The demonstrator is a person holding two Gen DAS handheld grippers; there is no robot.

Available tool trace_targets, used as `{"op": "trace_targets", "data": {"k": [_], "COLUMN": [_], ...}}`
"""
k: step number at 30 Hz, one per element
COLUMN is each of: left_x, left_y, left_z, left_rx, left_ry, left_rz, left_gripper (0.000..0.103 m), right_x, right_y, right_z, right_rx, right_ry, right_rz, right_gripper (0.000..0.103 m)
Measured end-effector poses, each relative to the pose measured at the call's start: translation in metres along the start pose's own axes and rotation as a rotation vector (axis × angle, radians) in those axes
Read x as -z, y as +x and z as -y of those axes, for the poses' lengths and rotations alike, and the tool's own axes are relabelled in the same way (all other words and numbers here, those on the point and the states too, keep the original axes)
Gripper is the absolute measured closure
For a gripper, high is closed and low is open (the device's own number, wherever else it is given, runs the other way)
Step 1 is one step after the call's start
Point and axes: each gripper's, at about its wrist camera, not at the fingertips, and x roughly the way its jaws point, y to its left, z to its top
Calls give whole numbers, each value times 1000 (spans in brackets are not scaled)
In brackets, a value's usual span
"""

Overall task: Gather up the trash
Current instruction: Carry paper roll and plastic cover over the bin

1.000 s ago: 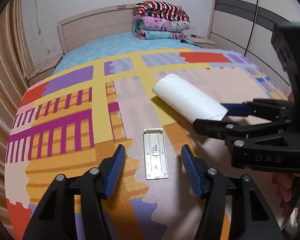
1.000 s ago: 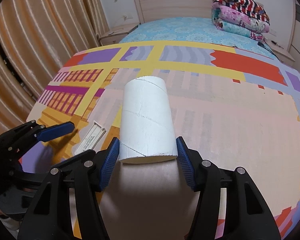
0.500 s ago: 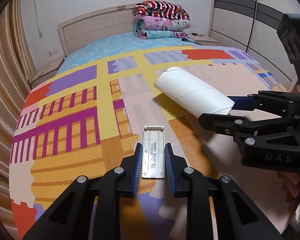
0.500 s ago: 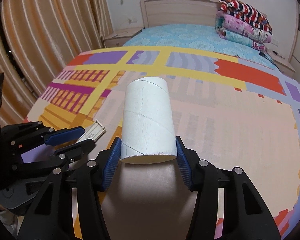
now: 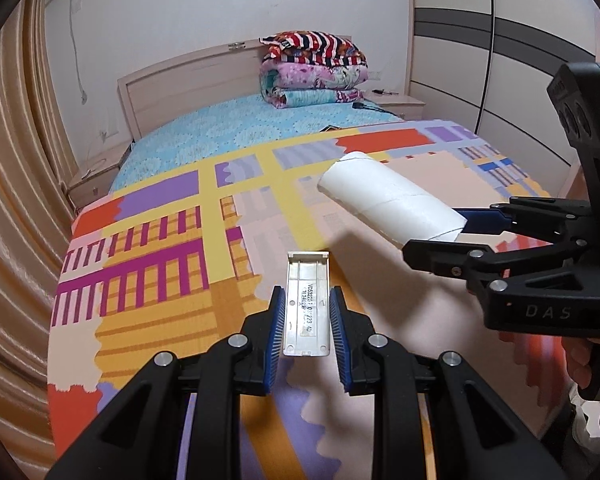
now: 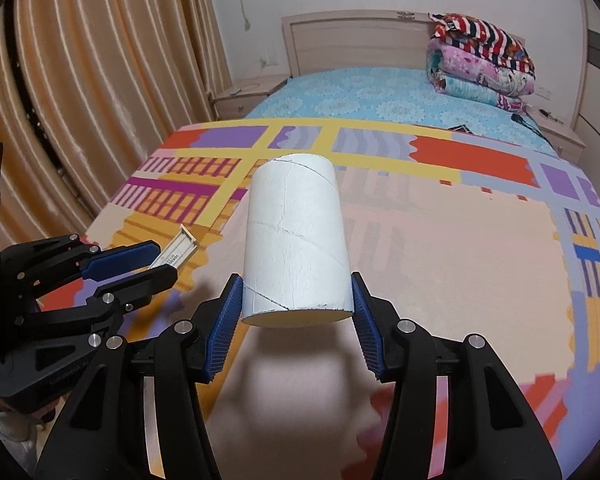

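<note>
Both pieces now hang clear of the bed (image 5: 148, 280) (shadows beneath them), the left gripper (image 5: 306, 322) having just clamped its fingers on the plastic cover (image 5: 306, 300) and the right gripper (image 6: 296, 312) gripping the cardboard tube (image 6: 296, 236), so both look ready for carrying off.

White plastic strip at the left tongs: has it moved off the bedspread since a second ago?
Yes. The white plastic strip, clamped in the left tongs, now hangs above the bedspread, its shadow apart.

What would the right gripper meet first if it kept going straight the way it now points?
Carrying the cardboard tube, the right gripper would probably meet the patterned bedspread first; nothing else shows in that line, though depth is uncertain.
</note>
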Motion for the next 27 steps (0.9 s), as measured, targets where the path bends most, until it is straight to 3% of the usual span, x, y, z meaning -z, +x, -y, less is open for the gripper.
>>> {"op": "trace_targets", "data": {"k": [15, 27], "left_x": [27, 66], "left_y": [-69, -112], "left_z": [32, 58], "left_rx": [21, 30], "left_ry": [20, 30], "left_rz": [71, 102], "left_gripper": [81, 81], "right_x": [40, 87], "right_y": [-77, -123], "right_z": [-21, -33], "right_rx": [6, -20], "right_ry": [-59, -103], "right_rz": [70, 72], "right_gripper": [50, 50]}}
